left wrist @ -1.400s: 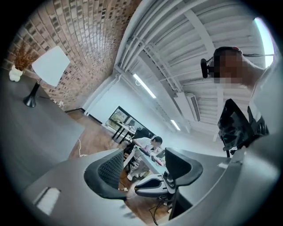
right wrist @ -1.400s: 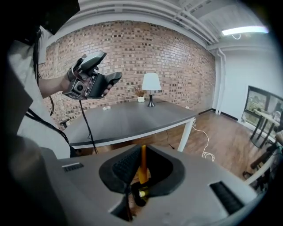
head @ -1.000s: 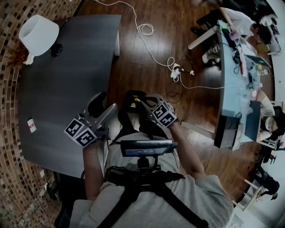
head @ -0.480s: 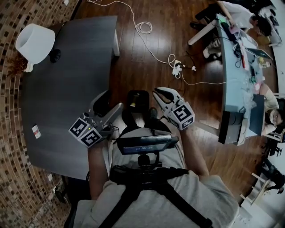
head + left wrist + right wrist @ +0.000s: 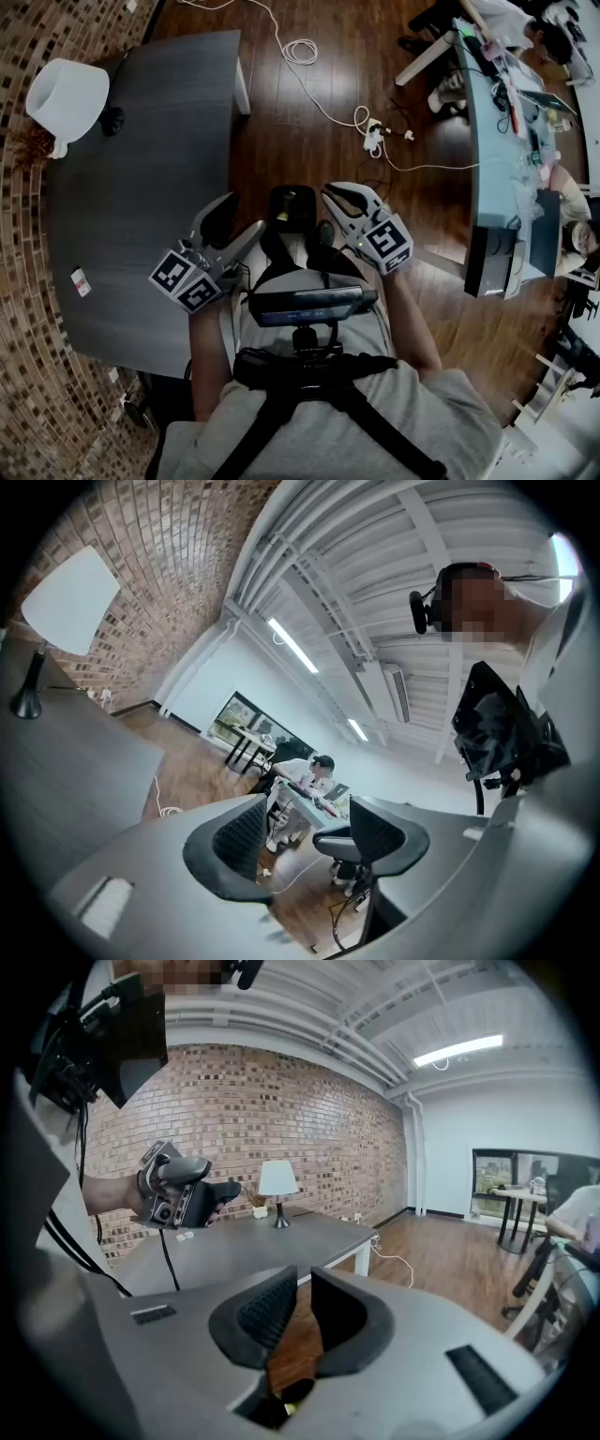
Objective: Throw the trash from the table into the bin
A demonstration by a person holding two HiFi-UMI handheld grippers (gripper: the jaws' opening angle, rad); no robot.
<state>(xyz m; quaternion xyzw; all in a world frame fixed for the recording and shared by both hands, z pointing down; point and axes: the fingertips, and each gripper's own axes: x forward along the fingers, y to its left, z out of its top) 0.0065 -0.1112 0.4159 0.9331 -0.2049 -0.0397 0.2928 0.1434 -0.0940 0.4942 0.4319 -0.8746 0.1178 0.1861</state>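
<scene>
A small white-and-red scrap of trash (image 5: 82, 281) lies on the grey table (image 5: 141, 169) near its left edge, well apart from both claws. The black bin (image 5: 292, 208) stands on the wood floor (image 5: 309, 122) near the table's right edge, between the two claws, with a yellow item (image 5: 281, 217) inside. The left claw (image 5: 242, 214) is level, its jaws apart and empty. The right claw (image 5: 336, 194) has just been closing, and its jaws are almost together with nothing between them.
</scene>
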